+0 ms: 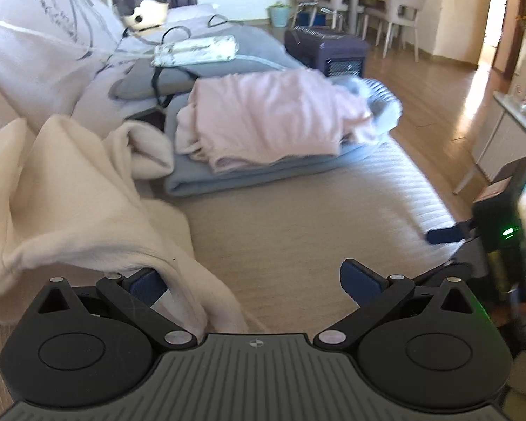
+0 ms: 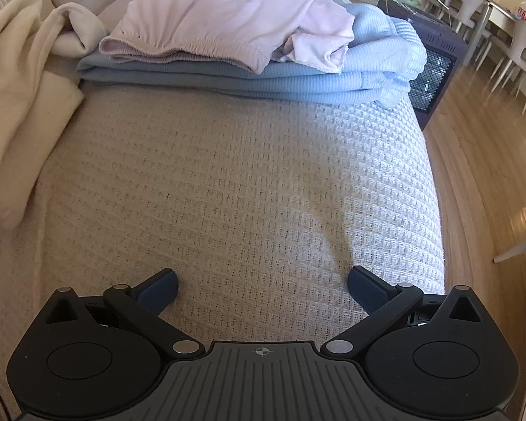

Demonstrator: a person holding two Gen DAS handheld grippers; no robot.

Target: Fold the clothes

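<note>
item: cream garment, crumpled, draped over left gripper's inner finger, jaws wide, unclamped. right gripper wide, empty above sofa cover. advice: pinch hem, spread flat before folding.

My left gripper is spread wide, blue pads far apart, nothing pinched between them. My right gripper hangs low and level, jaws gaping too. It shows at the left view's right edge.

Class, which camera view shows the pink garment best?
The right wrist view: the pink garment lies close and sharp on the folded blue blanket. The left wrist view shows it farther off and blurred.
</note>
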